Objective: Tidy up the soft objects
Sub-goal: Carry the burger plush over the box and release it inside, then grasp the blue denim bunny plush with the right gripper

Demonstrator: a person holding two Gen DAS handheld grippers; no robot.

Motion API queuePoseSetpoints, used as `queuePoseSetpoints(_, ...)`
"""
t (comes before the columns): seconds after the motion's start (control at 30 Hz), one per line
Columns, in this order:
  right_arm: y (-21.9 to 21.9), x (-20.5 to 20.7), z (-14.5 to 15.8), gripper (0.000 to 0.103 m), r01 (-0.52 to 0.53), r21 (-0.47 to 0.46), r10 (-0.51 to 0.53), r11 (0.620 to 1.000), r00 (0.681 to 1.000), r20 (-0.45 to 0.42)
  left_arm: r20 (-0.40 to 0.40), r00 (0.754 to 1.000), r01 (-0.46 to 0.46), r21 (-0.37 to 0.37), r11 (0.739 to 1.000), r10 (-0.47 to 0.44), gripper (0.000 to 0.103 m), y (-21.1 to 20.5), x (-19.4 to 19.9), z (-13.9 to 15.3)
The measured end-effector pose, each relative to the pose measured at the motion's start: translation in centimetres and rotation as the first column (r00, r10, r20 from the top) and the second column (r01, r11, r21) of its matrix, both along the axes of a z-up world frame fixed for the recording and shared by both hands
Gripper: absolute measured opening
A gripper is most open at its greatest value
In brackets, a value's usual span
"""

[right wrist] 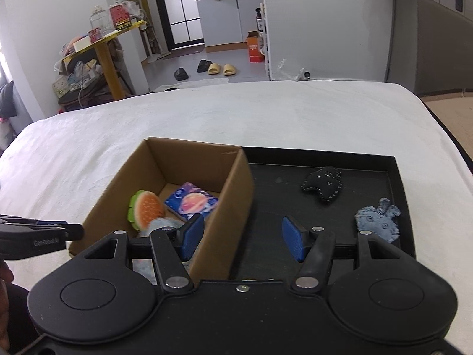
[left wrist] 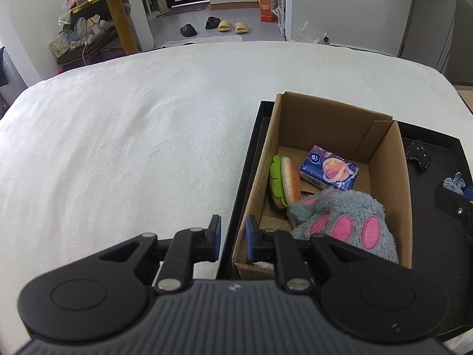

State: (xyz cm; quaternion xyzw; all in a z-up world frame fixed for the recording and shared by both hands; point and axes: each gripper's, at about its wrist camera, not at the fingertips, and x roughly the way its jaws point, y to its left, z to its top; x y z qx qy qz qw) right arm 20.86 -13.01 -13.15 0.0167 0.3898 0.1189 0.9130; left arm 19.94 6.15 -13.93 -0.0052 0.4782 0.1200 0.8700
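A cardboard box [left wrist: 325, 124] [right wrist: 236, 189] stands in the left part of a black tray [left wrist: 437, 148] [right wrist: 396, 177]. In the box lie a plush burger [left wrist: 285, 182] [right wrist: 147, 208], a blue tissue pack [left wrist: 328, 168] [right wrist: 192, 201] and a grey paw plush with pink pads [left wrist: 346, 219] [right wrist: 164, 224]. On the tray floor lie a black plush [right wrist: 322, 185] [left wrist: 418, 156] and a blue-grey fuzzy plush [right wrist: 378, 220] [left wrist: 453, 183]. My left gripper [left wrist: 232, 238] is narrowly open and empty, straddling the box's near left corner. My right gripper [right wrist: 242, 238] is wide open and empty over the box's right wall.
The tray sits on a white fleece-covered bed [left wrist: 133, 124] [right wrist: 295, 112]. Beyond the bed are a yellow table [right wrist: 106, 50], slippers [right wrist: 218, 68] on the floor and an orange box [right wrist: 254, 48]. The left gripper's side shows in the right wrist view [right wrist: 41, 232].
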Motion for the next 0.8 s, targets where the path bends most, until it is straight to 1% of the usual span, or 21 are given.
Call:
queuePoseSetpoints(0.2, -1.9, 0.1, -0.7, 0.059, 0.023, 0.016, -0.023, 1.0, 1.0, -0.004, -0.001, 1.0, 0.006, 0.071, 0.997, -0.006, 0.018, -1.2, 0.2, 0.1)
queuePoseSetpoints(0.3, -3.0, 0.0, -1.1, 0.059, 0.037, 0.024, -0.037, 0.999, 0.999, -0.004, 0.001, 1.0, -0.001, 0.095, 0.996, 0.001, 0.021, -1.5, 0.2, 0.2)
queuePoseSetpoints(0.4, -4.1, 0.1, -1.6, 0.062, 0.051, 0.02, -0.051, 0.998, 0.999, -0.006, 0.011, 1.0, -0.005, 0.12, 0.993, 0.004, 0.031, -1.9, 0.2, 0.4)
queuePoseSetpoints(0.47, -4.8, 0.1, -1.9, 0.066, 0.061, 0.018, -0.061, 0.998, 0.998, -0.007, 0.02, 1.0, -0.005, 0.142, 0.99, 0.002, 0.038, -2.3, 0.2, 0.6)
queuePoseSetpoints(0.5, -5.1, 0.1, -2.1, 0.068, 0.065, 0.016, -0.065, 0.998, 0.998, -0.006, 0.024, 1.0, -0.004, 0.153, 0.988, 0.0, 0.039, -2.5, 0.2, 0.6)
queuePoseSetpoints(0.63, -6.4, 0.0, -2.6, 0.079, 0.087, 0.0, -0.087, 0.996, 0.996, 0.023, 0.027, 1.0, -0.004, 0.187, 0.982, -0.001, 0.046, -3.0, 0.3, 0.7)
queuePoseSetpoints(0.8, -7.8, 0.0, -3.8, 0.08, 0.132, -0.003, -0.132, 0.991, 0.99, 0.048, 0.024, 1.0, 0.004, 0.211, 0.978, -0.009, 0.052, -3.6, 0.5, 0.7)
